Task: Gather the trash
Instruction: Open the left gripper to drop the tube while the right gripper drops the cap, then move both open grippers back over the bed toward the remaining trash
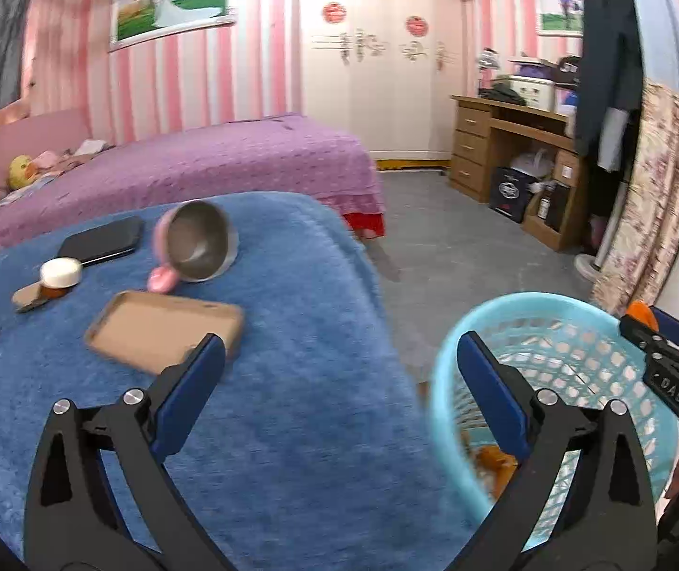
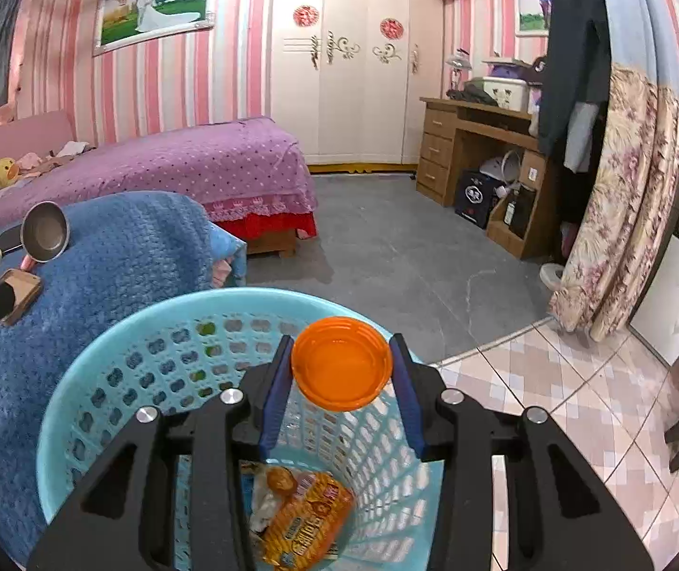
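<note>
- Over the pale-blue perforated plastic basket [image 2: 101,357]: right hand-held gripper [image 2: 342,369] clamps an orange round plastic lid [image 2: 339,361], poised for dropping.
- Left hand-held gripper [image 1: 339,380]: jaws wide, empty, apparently ready for more trash.

Perforated glossy plastic basket [image 2: 116,357], fuzzy blue cloth blanket [image 1: 292,404], dull metal cup [image 1: 199,247], translucent plastic lid [image 2: 342,364].

We see pink-striped walls [image 2: 182,81], a white wardrobe [image 2: 363,95], a purple bed [image 2: 197,162], a wooden desk [image 2: 472,142] and a grey floor [image 2: 387,247] meeting pale tiles [image 2: 577,380] beside a floral curtain [image 2: 625,190].
</note>
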A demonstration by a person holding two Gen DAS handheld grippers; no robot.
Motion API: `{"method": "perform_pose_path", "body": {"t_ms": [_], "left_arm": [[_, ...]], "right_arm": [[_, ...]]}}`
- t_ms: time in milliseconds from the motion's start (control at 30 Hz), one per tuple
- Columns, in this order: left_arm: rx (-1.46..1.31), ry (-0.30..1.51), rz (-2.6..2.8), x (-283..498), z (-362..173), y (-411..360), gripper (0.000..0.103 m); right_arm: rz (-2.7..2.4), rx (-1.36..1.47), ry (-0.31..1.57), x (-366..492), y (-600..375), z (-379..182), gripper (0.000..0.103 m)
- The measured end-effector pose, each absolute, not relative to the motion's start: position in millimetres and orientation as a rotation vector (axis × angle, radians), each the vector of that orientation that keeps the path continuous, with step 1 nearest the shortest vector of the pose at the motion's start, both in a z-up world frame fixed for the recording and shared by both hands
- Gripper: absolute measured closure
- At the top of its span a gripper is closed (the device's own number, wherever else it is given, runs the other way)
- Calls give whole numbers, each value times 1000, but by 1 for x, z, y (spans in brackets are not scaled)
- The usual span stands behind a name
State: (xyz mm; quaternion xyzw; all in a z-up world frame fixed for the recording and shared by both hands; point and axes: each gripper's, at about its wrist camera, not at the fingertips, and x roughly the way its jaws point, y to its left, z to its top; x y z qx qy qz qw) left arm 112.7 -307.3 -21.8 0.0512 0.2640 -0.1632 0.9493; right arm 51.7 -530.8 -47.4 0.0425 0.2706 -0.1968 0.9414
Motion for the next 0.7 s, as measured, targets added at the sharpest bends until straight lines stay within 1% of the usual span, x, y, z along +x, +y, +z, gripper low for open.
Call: {"method": "perform_pose_path", "body": {"t_ms": [33, 100, 167, 267, 300, 367, 467, 567, 700], "left_arm": [[103, 535, -318, 114, -21, -299, 8], [100, 531, -293, 116, -18, -285, 7], [98, 527, -274, 117, -13, -269, 7], [99, 507, -245, 118, -5, -248, 6], [100, 500, -236, 118, -2, -242, 6], [97, 489, -219, 118, 3, -227, 6], [94, 483, -196, 122, 8, -205, 6], [93, 475, -174, 128, 13, -183, 6], [107, 475, -160, 138, 16, -161, 6]], "right_arm": [[-397, 82, 551, 54, -527, -46, 58], [-407, 66, 547, 56, -521, -43, 31], [-423, 69, 525, 55, -515, -38, 21], [-439, 80, 542, 57, -509, -31, 18], [-446, 78, 528, 56, -504, -25, 15], [-442, 87, 504, 55, -498, -18, 12], [-417, 87, 494, 63, -483, -10, 12], [-395, 66, 497, 74, -465, -7, 9], [-359, 40, 485, 86, -435, -2, 8]]}}
